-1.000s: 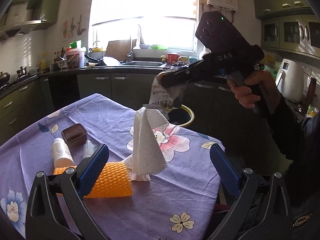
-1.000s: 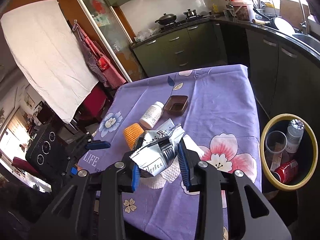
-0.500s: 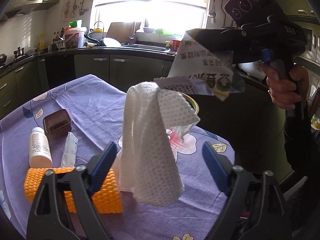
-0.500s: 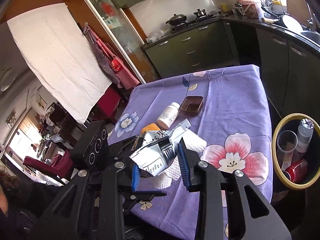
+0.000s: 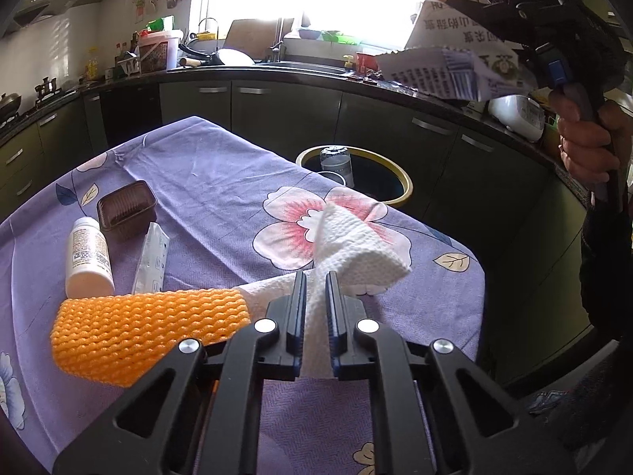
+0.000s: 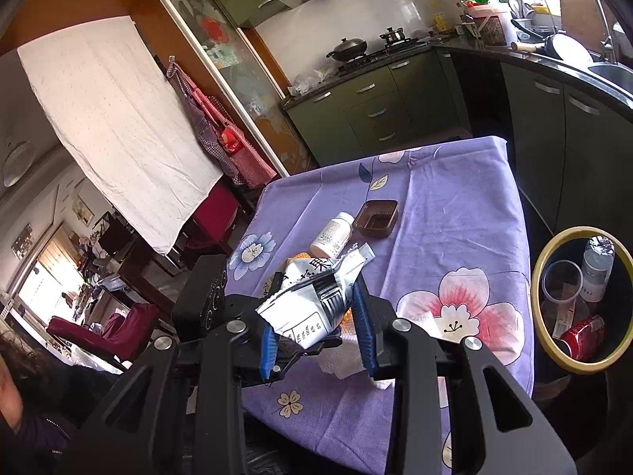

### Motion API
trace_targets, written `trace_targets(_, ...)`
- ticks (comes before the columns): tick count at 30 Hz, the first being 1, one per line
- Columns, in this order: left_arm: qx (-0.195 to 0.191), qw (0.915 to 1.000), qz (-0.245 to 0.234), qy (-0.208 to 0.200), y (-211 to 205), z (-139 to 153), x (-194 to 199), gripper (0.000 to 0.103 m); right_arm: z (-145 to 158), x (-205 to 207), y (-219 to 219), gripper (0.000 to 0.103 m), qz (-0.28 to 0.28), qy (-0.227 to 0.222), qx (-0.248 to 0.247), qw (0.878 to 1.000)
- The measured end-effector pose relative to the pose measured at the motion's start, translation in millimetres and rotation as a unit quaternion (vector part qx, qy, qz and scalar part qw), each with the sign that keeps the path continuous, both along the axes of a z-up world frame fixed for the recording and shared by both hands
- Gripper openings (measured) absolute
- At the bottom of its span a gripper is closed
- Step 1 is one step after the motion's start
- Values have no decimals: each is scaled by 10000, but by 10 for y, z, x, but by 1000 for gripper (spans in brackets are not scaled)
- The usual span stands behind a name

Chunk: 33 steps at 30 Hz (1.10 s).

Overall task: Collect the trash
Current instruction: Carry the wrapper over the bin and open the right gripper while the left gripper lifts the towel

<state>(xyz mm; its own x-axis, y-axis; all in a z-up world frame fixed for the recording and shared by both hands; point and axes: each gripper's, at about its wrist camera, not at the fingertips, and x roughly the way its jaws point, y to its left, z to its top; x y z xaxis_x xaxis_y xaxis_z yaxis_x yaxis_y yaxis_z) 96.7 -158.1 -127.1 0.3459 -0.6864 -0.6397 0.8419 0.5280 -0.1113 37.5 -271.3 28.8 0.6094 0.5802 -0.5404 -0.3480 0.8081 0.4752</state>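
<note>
Left wrist view: the left gripper [image 5: 315, 308] is closed on a white paper towel [image 5: 358, 245], pinched between the pads; the towel's free end folds over toward 1 o'clock, its long axis running roughly 6 to 1 o'clock, away from the camera. At 12 to 1 o'clock, off the table's far edge, the yellow-rimmed bin [image 5: 399, 182] is seen, with a plastic bottle inside.

Right wrist view: the right gripper [image 6: 316, 326] is clamped on a crumpled silver-and-white snack wrapper [image 6: 312, 297], held above the table; its long axis lies about 8 to 2 o'clock. The bin [image 6: 550, 340] sits at 3 o'clock, holding a clear cup, a bottle and a red can.

Progress, judged: part done, since several items are already binned. Two pieces are held but not yet dropped. On the purple tablecloth [image 5: 221, 182] are left an orange foam net [image 5: 146, 328], a white pill bottle [image 5: 88, 253], a brown plastic tray [image 5: 127, 209] and a slim white sachet [image 5: 151, 257].
</note>
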Motion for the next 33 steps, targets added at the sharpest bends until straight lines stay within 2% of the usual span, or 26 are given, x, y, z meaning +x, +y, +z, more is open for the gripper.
trace_targets(5,70,9999,-150,-21,-20,2,-46,7,23,-28,-142,33,-214,-26,-4,9998)
trace_targets(7,149,9994,-323,12,-80,-18,-80,10,29,-46,-210,33,-329,-37,-5,9995)
trace_targets(8,179,9992,-351,-10,-111,-26,-93,27,28,-55,-247,33,-380,-37,-3,9993)
trace_targets(9,176,9990,-409,-15,-136,-30,-113,54,23,-66,-280,33,-419,-32,0,9991)
trace_targets(10,133,9987,-490,-14,-159,-26,-141,63,17,-77,-309,33,-455,-27,-1,9990)
trace_targets(11,98,9983,-582,-8,-177,-18,-174,69,10,-86,-341,33,-492,-22,-3,9988)
trace_targets(14,71,9958,-907,-38,-257,3,-276,72,-6,-117,-455,33,-612,-12,6,9981)
trace_targets(17,309,9939,-1053,-53,-373,-54,-315,72,-30,-137,-608,33,-782,-4,-7,9969)
trace_targets(19,499,9929,-1084,20,-456,-122,-304,71,-59,-137,-731,33,-956,12,-47,9954)
trace_targets(21,670,9914,-1122,94,-527,-202,-283,54,-108,-134,-887,34,-1211,47,-137,9925)
trace_targets(25,893,9887,-1179,259,-608,-328,-280,32,-259,-90,-1242,34,-1890,175,-490,9806)
trace_targets(27,954,9880,-1170,317,-631,-365,-277,14,-354,-42,-1422,34,-2245,261,-739,9713)
trace_targets(30,974,9875,-1172,396,-638,-399,-264,4,-531,40,-1665,34,-2569,430,-890,9614)
trace_targets(33,991,9872,-1176,430,-642,-397,-267,2,-705,144,-1859,34,-2786,582,-1002,9534)
